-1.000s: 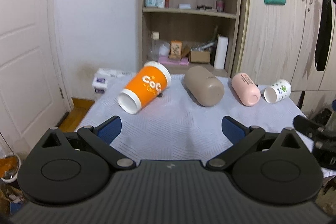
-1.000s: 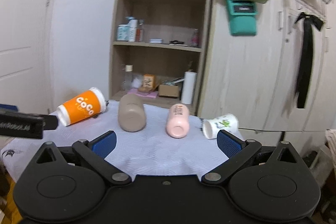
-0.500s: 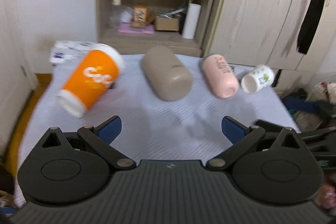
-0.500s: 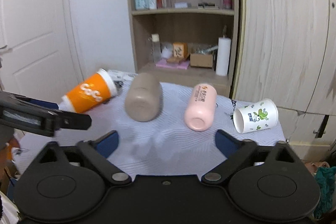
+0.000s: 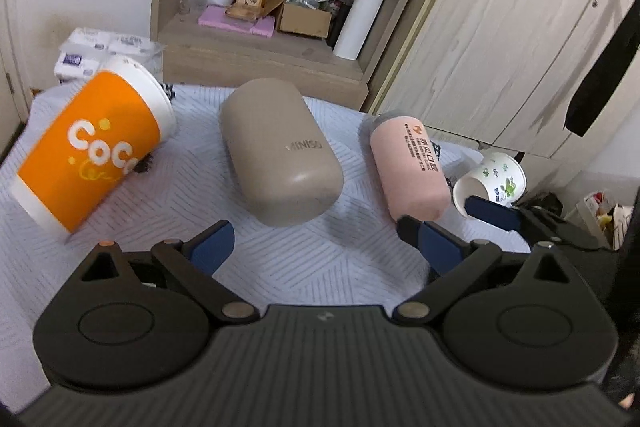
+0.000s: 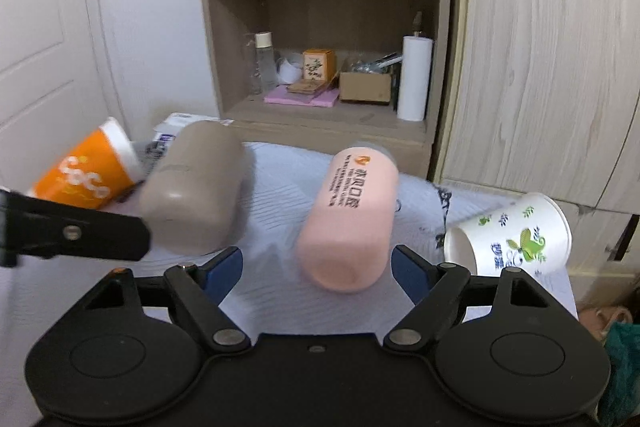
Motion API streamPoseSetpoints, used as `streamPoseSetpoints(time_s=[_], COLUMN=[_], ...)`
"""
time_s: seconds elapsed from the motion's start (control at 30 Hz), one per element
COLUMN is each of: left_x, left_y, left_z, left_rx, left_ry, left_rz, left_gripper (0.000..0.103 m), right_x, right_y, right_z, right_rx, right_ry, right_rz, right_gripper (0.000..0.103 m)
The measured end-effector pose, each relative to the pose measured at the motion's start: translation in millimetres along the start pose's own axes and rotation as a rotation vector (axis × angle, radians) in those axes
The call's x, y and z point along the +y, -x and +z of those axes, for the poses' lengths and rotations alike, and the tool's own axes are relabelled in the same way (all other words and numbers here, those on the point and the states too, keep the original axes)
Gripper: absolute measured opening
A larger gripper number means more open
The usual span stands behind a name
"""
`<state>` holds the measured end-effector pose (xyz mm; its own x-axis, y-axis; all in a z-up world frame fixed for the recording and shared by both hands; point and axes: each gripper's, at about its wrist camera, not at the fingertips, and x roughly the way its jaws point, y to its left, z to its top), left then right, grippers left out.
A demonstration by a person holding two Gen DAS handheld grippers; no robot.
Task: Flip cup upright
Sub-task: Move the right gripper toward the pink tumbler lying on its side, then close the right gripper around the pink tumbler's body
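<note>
Several cups lie on their sides in a row on the cloth-covered table (image 5: 280, 267): an orange CoCo paper cup (image 5: 92, 151), a beige Miniso tumbler (image 5: 280, 155), a pink tumbler (image 5: 408, 167) and a white paper cup with green print (image 5: 492, 183). My left gripper (image 5: 320, 243) is open and empty, just short of the beige tumbler. My right gripper (image 6: 316, 267) is open and empty, its fingertips either side of the pink tumbler's near end (image 6: 348, 223). The right view also shows the orange cup (image 6: 84, 175), beige tumbler (image 6: 192, 187) and white cup (image 6: 512, 235).
A wooden shelf unit (image 6: 320, 67) with bottles, boxes and a paper roll stands behind the table. Wooden cupboard doors (image 6: 540, 67) are to the right, a white door (image 6: 40, 47) to the left. Tissue packs (image 5: 104, 47) lie behind the table's far left corner.
Both grippers have moved forward and down toward the cups, which now look much larger. The left gripper has swung right toward the beige tumbler. The cups have not moved.
</note>
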<state>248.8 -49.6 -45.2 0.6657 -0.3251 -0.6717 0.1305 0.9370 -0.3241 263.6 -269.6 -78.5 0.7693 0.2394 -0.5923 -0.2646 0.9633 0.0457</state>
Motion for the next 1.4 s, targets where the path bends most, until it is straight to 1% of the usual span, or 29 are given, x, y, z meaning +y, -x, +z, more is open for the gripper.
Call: streamPoseSetpoints(time_s=[0.1, 0.13, 0.17, 0.23, 0.27, 0.37, 0.47, 0.53, 0.67, 0.8, 0.97, 1.07, 1.17, 1.27, 1.33, 1.4], left_x=[3.2, 4.0, 4.6, 6.0, 7.0, 9.9, 11.8, 11.2, 9.6, 6.7, 9.2, 14.4, 22.5, 27.0, 29.8, 33.1], left_y=[-5.2, -6.4, -7.3, -8.5, -9.1, -9.8, -9.9, -10.8, -8.8, -7.4, -7.0, -4.8, -0.8, 1.9, 3.9, 5.2], left_z=[0.4, 1.3, 2.0, 3.0, 3.4, 3.8, 1.1, -3.0, -12.4, -21.3, -29.9, -35.1, -41.4, -45.8, -47.9, -51.3], left_rx=[0.008, 0.010, 0.012, 0.015, 0.016, 0.019, 0.005, 0.010, 0.021, 0.039, 0.067, 0.086, 0.090, 0.092, 0.093, 0.101], left_ry=[0.029, 0.034, 0.037, 0.044, 0.046, 0.061, 0.090, 0.100, 0.113, 0.118, 0.133, 0.130, 0.155, 0.168, 0.167, 0.170], left_rz=[-0.018, -0.021, -0.024, -0.029, -0.033, -0.039, -0.032, -0.037, -0.077, -0.115, -0.157, -0.215, -0.261, -0.256, -0.255, -0.252], left_gripper=[0.100, 0.100, 0.100, 0.100, 0.100, 0.100, 0.100, 0.100, 0.100, 0.100, 0.100, 0.100, 0.099, 0.093, 0.093, 0.093], right_x=[-3.6, -2.8, -1.9, -2.1, -3.9, -7.7, -7.3, -7.8, -3.5, 11.5, 21.4, 26.4, 33.8, 45.5, 52.0, 56.7], right_y=[-13.9, -17.1, -20.0, -25.7, -26.9, -24.2, -18.4, -11.3, 11.4, 31.5, 51.3, 62.1, 71.8, 77.8, 81.3, 85.5], right_z=[-0.7, -0.8, -0.5, 0.7, -0.2, -1.2, -6.7, -10.2, -21.4, -36.7, -46.4, -48.9, -54.0, -61.4, -65.6, -67.9], right_rx=[-0.014, -0.025, -0.028, -0.023, -0.018, -0.023, -0.031, -0.018, -0.009, 0.001, 0.011, 0.028, 0.052, 0.086, 0.105, 0.126], right_ry=[-0.016, 0.003, 0.015, 0.025, 0.020, -0.010, -0.021, -0.068, -0.174, -0.195, -0.214, -0.222, -0.221, -0.202, -0.183, -0.188], right_rz=[-0.008, -0.009, -0.028, -0.059, -0.058, -0.046, -0.028, -0.011, 0.064, 0.088, 0.126, 0.159, 0.201, 0.233, 0.250, 0.292], right_gripper=[0.085, 0.085, 0.084, 0.073, 0.068, 0.067, 0.067, 0.067, 0.067, 0.067, 0.067, 0.067, 0.067, 0.067, 0.067, 0.067])
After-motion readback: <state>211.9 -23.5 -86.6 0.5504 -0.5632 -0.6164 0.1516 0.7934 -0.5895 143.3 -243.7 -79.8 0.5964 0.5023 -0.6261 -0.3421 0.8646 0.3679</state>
